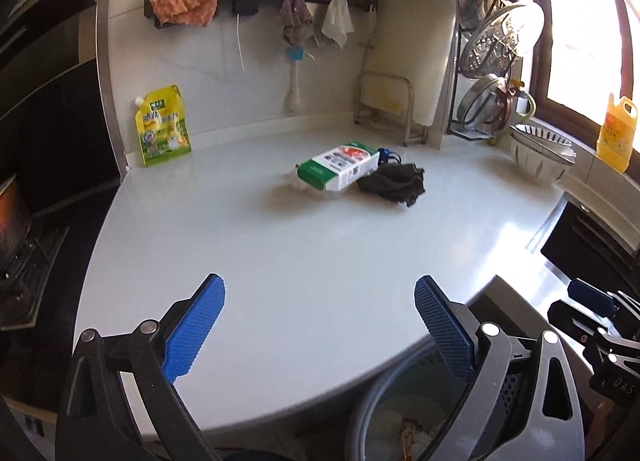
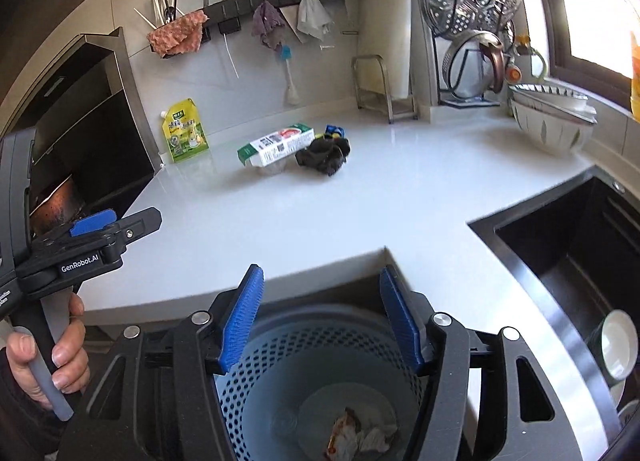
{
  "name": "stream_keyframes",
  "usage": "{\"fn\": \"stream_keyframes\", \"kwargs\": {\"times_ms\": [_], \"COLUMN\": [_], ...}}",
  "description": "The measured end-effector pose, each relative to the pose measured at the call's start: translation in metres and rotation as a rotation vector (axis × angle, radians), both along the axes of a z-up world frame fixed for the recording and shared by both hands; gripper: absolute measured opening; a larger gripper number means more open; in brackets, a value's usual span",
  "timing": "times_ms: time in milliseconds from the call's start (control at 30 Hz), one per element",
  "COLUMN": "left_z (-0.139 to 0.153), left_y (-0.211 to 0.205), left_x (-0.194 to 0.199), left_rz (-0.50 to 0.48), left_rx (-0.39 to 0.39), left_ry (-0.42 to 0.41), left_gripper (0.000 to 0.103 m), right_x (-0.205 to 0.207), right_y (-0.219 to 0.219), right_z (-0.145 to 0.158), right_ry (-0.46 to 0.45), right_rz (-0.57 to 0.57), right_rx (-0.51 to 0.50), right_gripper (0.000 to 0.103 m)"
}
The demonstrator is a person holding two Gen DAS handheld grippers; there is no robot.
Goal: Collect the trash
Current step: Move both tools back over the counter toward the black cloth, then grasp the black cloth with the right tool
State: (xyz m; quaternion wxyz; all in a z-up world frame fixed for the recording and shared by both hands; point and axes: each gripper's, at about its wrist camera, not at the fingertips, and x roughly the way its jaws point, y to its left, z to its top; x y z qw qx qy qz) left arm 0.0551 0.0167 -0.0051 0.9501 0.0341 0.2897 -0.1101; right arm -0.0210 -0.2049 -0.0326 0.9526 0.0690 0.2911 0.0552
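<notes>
Grippers: my left gripper (image 1: 320,325) has its blue pads spread wide with nothing between them; my right gripper (image 2: 320,317) also stands apart and empty, its gap narrower than the left's.
Left gripper position: over the near edge of the white countertop (image 1: 320,253), pointing toward the back wall.
Right gripper position: above the perforated trash bin (image 2: 320,365), which sits below the counter's front edge.
Bin contents: crumpled wrappers (image 2: 360,437) lie on the bottom, white with some orange-red.
Hand: my left hand (image 2: 44,357) wraps the handle of the left gripper, seen at the left edge of the right wrist view.
Trash on counter: a green-and-white carton (image 1: 340,167) lies on its side near the middle of the counter, with a crumpled dark cloth-like wad (image 1: 394,183) touching its right end and a small blue item (image 1: 386,153) just behind them.
Pouch: a yellow-green spouted pouch (image 1: 162,127) stands against the back wall, well apart from the carton.
Sink: a dark sink (image 2: 580,257) is set into the counter to the right.
Bowls: stacked patterned bowls (image 1: 540,157) sit near the window.
</notes>
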Motion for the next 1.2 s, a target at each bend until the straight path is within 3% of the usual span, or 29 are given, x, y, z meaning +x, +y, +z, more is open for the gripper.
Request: {"fn": "stream_keyframes", "kwargs": {"times_ms": [300,533,767,1100,1167,1200], "left_z": [0.011,0.000,-0.013,-0.022,-0.024,-0.024], "left_y": [0.001,-0.002,-0.004,-0.006,-0.008,-0.008], "left_x": [0.085,0.132,0.150,0.158,0.159,0.159], "left_rz": [0.009,0.006,0.005,0.000,-0.002,-0.003], "left_rx": [0.029,0.040,0.051,0.055,0.056,0.057], "left_ry": [-0.017,0.012,0.027,0.045,0.051,0.052], "left_gripper": [0.096,0.096,0.096,0.096,0.096,0.096], "right_x": [0.109,0.184,0.237,0.278,0.281,0.282], "right_y": [0.009,0.020,0.022,0.032,0.034,0.033], "right_z": [0.023,0.015,-0.005,-0.022,-0.025,-0.027], "right_ry": [0.029,0.065,0.117,0.161,0.171,0.176], "right_rz": [0.064,0.084,0.081,0.086,0.092,0.093], "right_rx": [-0.088,-0.133,-0.192,-0.244,-0.258,-0.265], "right_gripper": [0.065,0.065,0.065,0.065,0.061,0.051]}}
